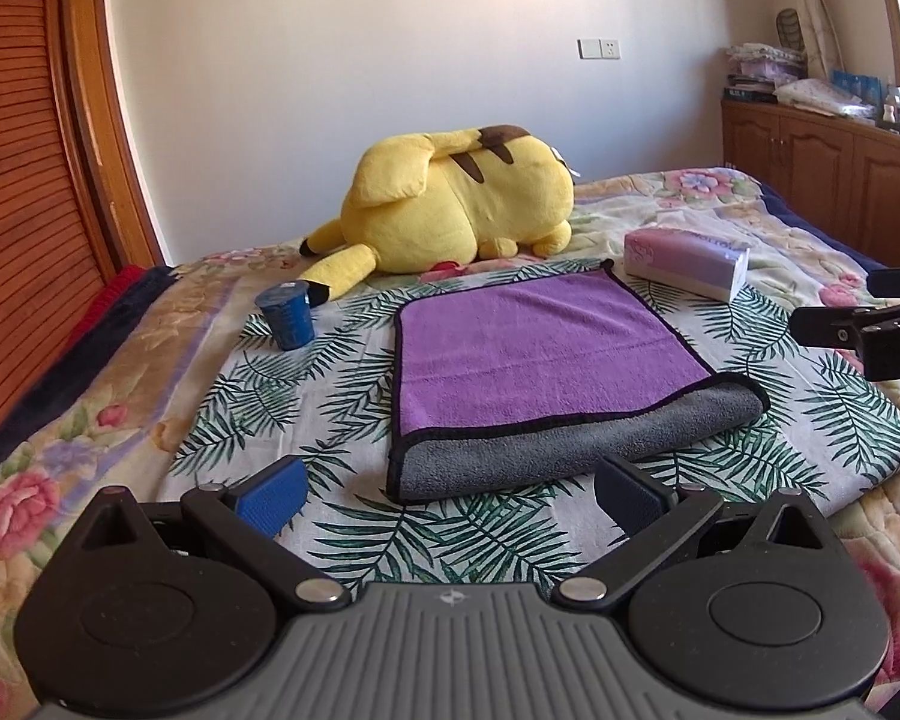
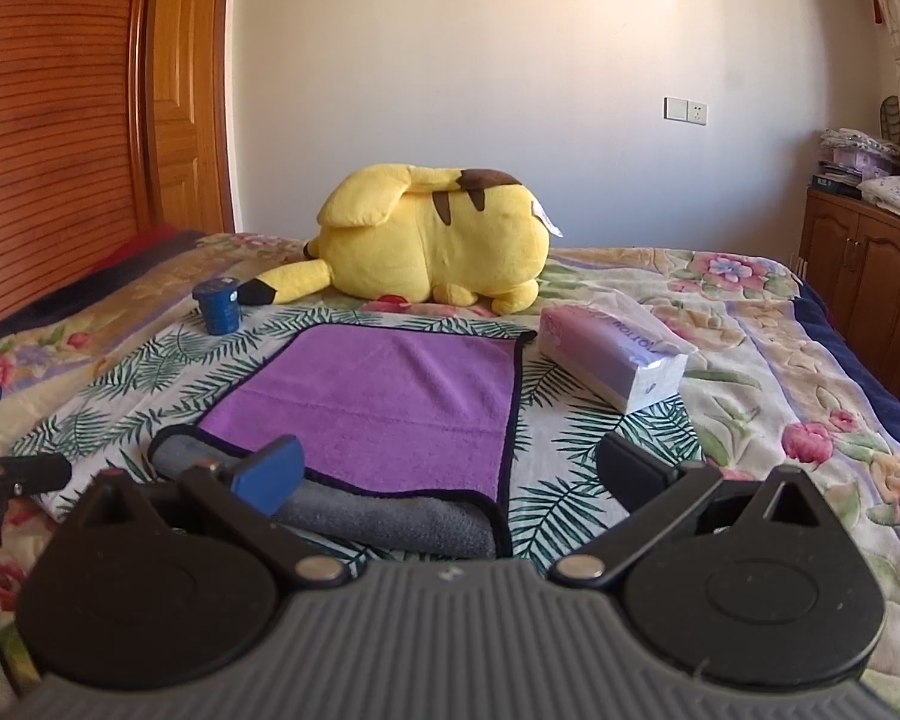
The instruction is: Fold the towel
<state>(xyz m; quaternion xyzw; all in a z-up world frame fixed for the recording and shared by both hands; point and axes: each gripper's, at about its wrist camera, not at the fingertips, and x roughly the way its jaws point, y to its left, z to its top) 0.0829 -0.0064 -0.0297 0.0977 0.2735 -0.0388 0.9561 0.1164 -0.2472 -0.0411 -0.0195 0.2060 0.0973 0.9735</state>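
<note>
We see the bed (image 1: 750, 228) under a floral quilt, a palm-leaf cloth (image 1: 342, 372) spread on it. At the far side lies a yellow plush toy (image 1: 462, 204). On the cloth lies the towel (image 1: 540, 354), folded once, purple face up with a grey layer showing along its near edge. Beside its far right corner sits a tissue pack (image 1: 684, 261), off its left a blue cup (image 1: 285, 315). Our left gripper (image 1: 447, 501) and right gripper (image 2: 450, 474) hover before the towel, fingers spread wide, holding nothing.
</note>
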